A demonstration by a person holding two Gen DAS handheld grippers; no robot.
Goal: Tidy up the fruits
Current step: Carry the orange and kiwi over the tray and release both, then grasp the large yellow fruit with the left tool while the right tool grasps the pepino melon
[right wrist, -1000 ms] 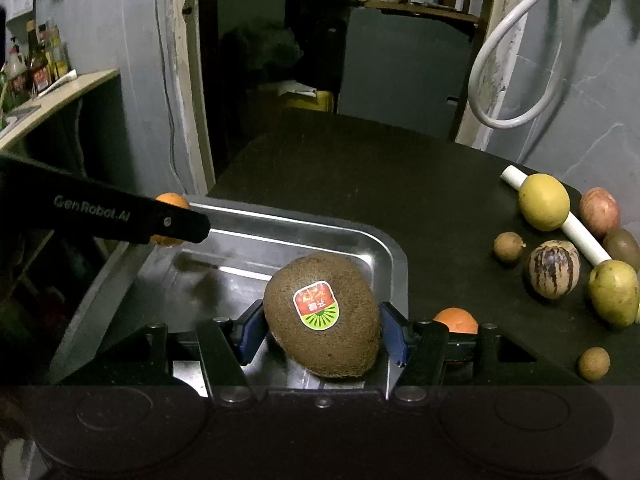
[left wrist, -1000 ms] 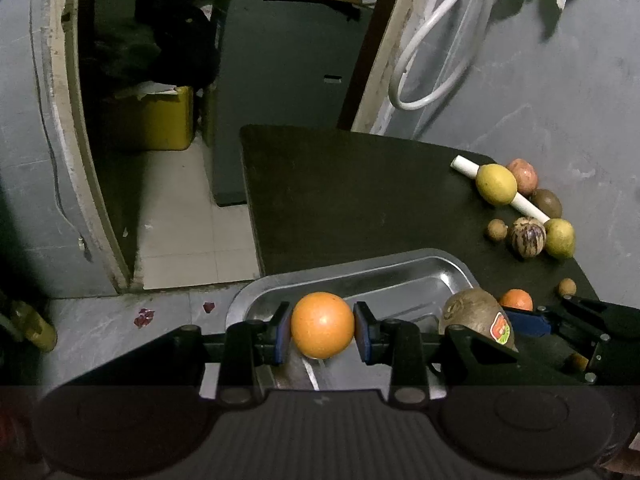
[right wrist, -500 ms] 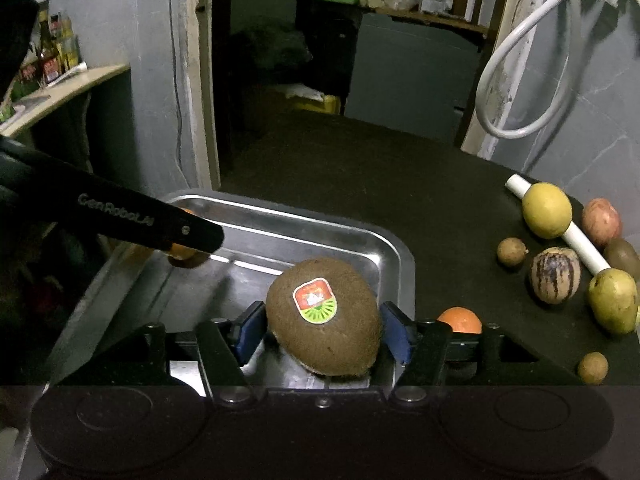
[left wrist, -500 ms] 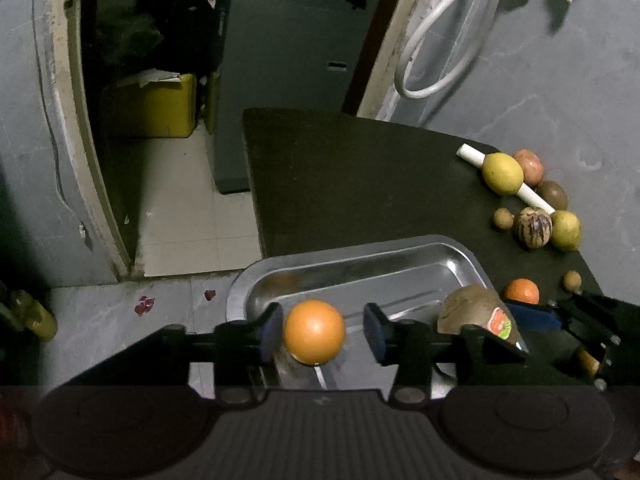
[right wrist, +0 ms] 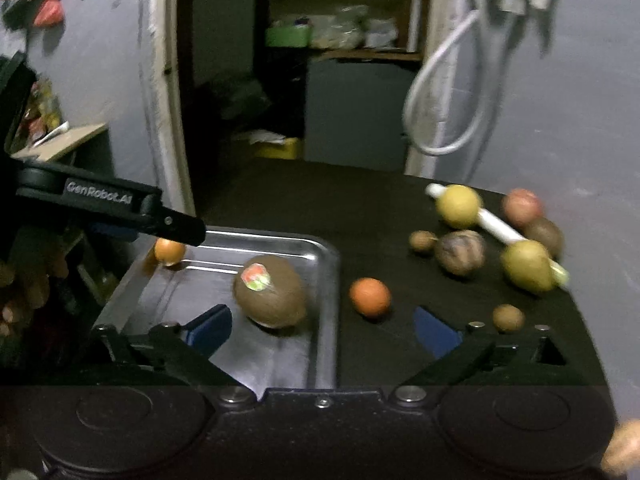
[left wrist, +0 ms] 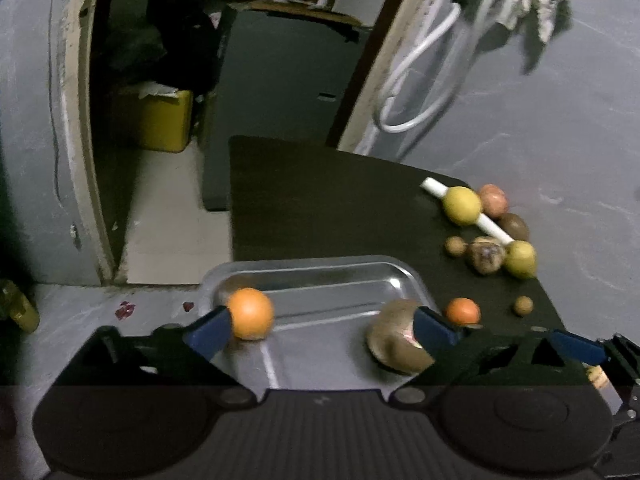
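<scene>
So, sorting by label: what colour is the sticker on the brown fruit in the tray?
Red with a green patch, on the brown fruit; clearest in the right wrist view.

The left gripper (left wrist: pixel 320 326) and right gripper (right wrist: pixel 322 328) are both pointing downward, their jaws having just been opening wide, with nothing pressing against either one's blue pads.

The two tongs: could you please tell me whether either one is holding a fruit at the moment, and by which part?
Nothing is held. Both tongs have just opened wide; the orange and kiwi lie in the tray.
</scene>
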